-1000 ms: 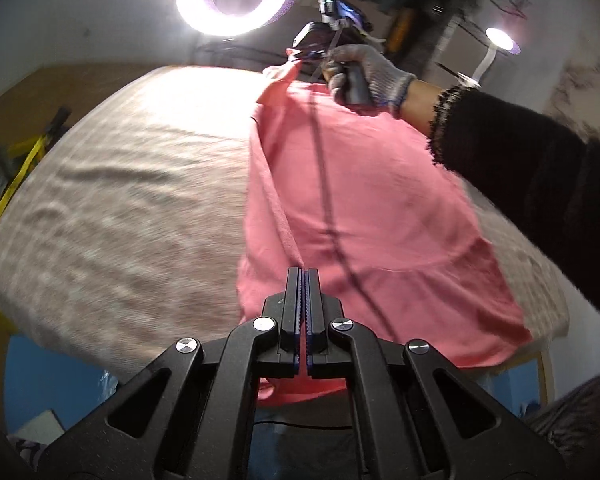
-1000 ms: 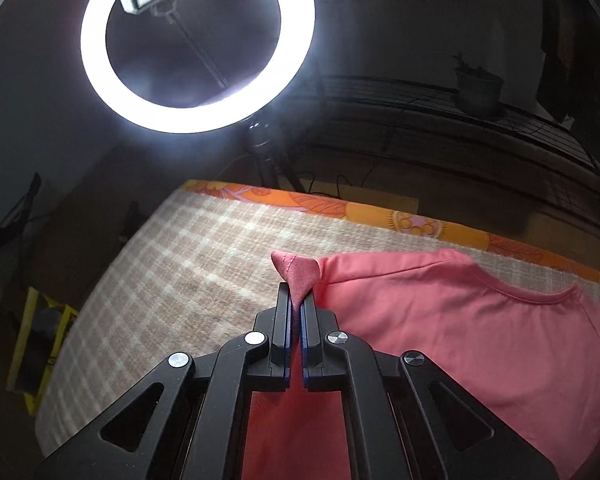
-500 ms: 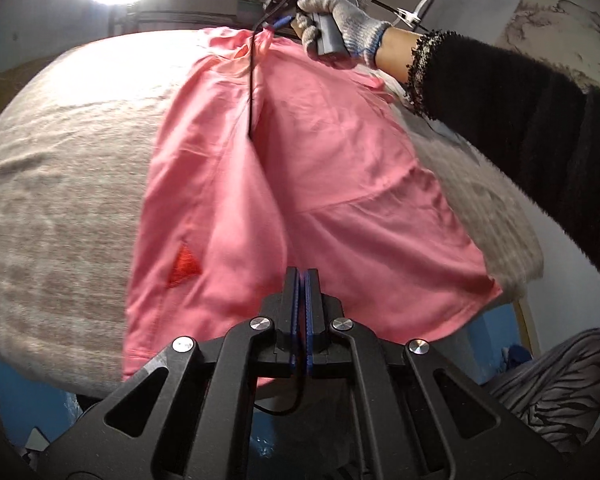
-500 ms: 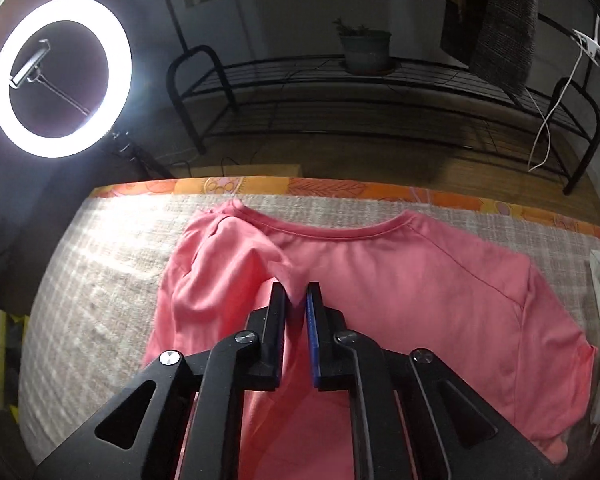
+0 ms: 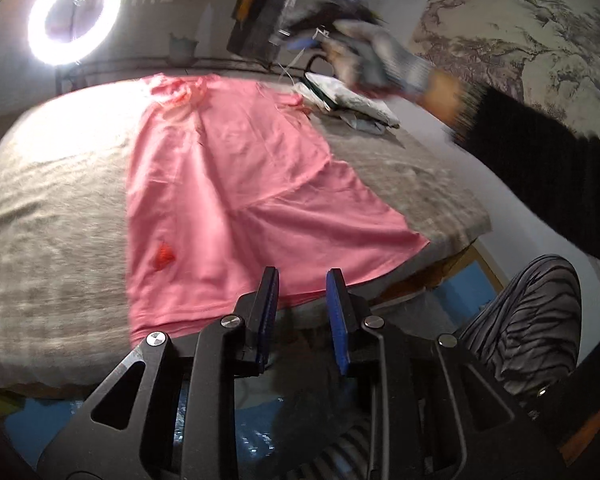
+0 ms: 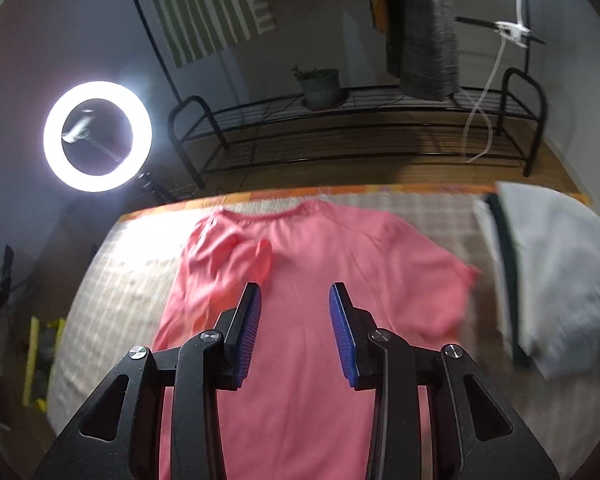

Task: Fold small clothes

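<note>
shirt: pink tee (image 6: 320,280) flat on the checked bed cover (image 6: 112,280). Right wrist view: collar at top centre, body runs down under my jaws to bottom edge. Left wrist view (image 5: 236,184): collar upper left-centre, hem lower centre.
long axis: collar-to-hem, approx. vertical in both views.
left side of shirt: sleeve already folded in over the body, seen in right wrist view left of centre.
right side of shirt: short sleeve (image 6: 456,280) lies spread out, centre-right of frame, pointing toward the folded white stack (image 6: 556,280).
left gripper (image 5: 302,292): jaws opening, part way, nothing between pads; hem just above/ahead of tips in frame.
right gripper (image 6: 294,304): jaws opening, moderate gap, empty; hovers over mid-chest, cloth seen thru gap, no contact that I can tell.
right hand: gloved, blurred, upper right of left wrist view (image 5: 376,60).
key relation: unfolded sleeve lies to frame-right of right jaws, so right is the nearer for it; left is nearer the hem corner, lower right of shirt in its view.
next (my guess): right takes sleeve/shoulder, left takes hem on same side, fold inward along the long axis.
risk: loose folded sleeve may shift if cloth drags.
</note>
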`<state>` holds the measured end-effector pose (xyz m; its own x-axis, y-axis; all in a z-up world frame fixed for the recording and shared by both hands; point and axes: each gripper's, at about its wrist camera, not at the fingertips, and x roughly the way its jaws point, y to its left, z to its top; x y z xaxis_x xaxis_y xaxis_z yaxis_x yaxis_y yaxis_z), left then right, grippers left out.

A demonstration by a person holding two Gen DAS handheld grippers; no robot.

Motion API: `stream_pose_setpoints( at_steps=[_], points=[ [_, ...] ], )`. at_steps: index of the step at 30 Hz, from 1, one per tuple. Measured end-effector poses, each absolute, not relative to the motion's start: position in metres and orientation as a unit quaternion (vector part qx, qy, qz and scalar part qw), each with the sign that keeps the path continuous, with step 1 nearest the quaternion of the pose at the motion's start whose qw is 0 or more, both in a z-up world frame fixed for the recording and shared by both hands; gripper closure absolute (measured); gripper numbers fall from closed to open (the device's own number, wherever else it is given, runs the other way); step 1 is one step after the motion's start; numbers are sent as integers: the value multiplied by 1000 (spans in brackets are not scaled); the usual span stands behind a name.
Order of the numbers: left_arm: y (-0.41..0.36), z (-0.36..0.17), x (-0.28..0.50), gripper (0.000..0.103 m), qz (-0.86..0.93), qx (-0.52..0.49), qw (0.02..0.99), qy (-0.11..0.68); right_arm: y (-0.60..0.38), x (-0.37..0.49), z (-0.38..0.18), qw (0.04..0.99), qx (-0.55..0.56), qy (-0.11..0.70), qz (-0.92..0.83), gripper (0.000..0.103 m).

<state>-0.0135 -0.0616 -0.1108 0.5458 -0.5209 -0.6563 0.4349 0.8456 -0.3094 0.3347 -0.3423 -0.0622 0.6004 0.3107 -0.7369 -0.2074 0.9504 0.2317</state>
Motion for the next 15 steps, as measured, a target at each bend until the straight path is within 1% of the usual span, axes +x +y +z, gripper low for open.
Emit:
stream_pose_setpoints(
  at_steps=[3,6,10,15],
  points=[
    [-41,-108,-20,79,-250,-63,887,383,-356,272,-57,883,70,431,173,69],
    [-22,-114,-13,79,-197,-70,898,388,-354,206,-65,863,88,450,212,69],
    [-1,-134,5,79,-128,-92,894,420,-322,133,-102,830,75,493,249,69],
    [9,-161,19,79,-100,-121,872,464,-276,94,-150,798,40,536,274,69]
  ],
)
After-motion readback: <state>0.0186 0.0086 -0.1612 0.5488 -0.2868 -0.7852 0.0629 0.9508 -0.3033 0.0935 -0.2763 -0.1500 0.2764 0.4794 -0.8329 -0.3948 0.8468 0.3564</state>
